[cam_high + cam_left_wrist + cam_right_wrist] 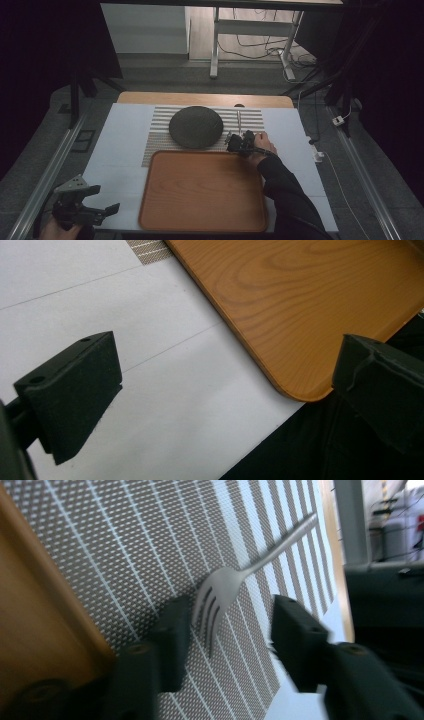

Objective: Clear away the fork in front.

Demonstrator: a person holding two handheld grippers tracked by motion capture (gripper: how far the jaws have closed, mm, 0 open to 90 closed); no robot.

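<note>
Step in hand: reaching for the fork (220, 600), which lies on the striped mat (150, 540) with its tines between the parted jaws of the right gripper (230, 635), nearer one jaw, contact hard to judge in the blur. Left gripper (220, 385) idles, jaws wide apart and empty, above the bench (165, 405) beside the wooden tray's (300, 295) corner. Next move probably calls for centring on the tines, then closing.
</note>
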